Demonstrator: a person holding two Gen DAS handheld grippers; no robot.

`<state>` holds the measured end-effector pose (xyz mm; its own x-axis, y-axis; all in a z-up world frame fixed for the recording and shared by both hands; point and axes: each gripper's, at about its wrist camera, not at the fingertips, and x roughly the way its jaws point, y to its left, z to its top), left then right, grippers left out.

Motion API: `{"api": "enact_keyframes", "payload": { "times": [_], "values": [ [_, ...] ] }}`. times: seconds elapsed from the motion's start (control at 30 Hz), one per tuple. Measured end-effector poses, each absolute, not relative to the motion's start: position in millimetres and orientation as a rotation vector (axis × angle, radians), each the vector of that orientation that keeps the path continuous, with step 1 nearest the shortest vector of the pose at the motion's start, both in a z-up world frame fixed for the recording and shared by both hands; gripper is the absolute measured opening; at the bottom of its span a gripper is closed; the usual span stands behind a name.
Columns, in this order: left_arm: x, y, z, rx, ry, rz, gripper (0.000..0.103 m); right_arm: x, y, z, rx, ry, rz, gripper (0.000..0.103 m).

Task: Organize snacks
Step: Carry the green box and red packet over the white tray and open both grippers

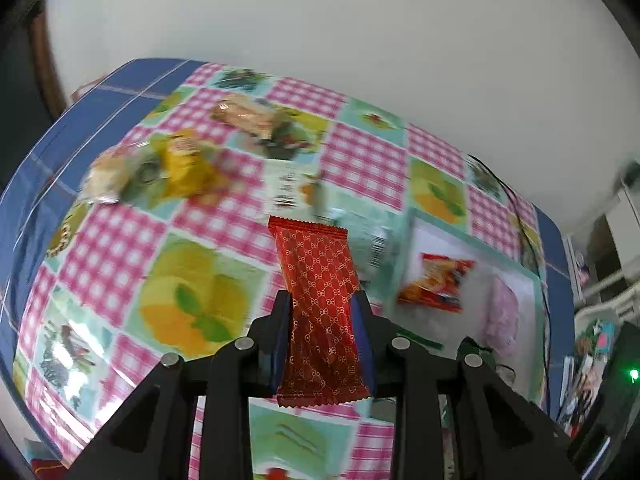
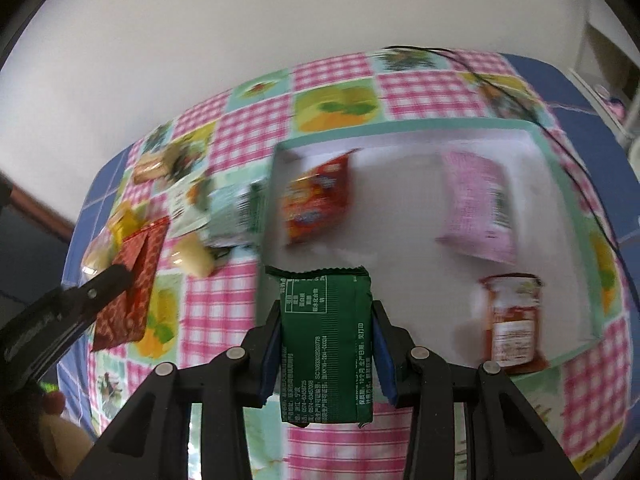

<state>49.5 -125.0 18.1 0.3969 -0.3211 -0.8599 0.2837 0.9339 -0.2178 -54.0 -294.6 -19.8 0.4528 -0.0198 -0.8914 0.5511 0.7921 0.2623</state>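
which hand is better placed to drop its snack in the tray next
Right, probably. Its jaws grip the green packet right at the white tray edge, while the left's red packet hangs over the tablecloth beside it.

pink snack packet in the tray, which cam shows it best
The right wrist view. There the pink snack packet lies fully in sight on the white floor of the tray, though blurred by motion. The left wrist view shows it only as a small pale pink blur near the frame's right side.
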Motion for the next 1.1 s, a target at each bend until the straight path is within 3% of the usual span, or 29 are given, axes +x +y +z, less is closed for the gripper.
{"api": "enact_keyframes", "payload": {
  "times": [0.5,1.1],
  "values": [
    [-12,-236,7,0.184,1.082,-0.631,0.031,-121,-403,-38,0.75,0.95,-0.612,0.042],
    [-7,-277,-19,0.26,1.012,-0.644,0.032,-103,-426,-54,0.705,0.909,-0.694,0.043]
  ]
}}
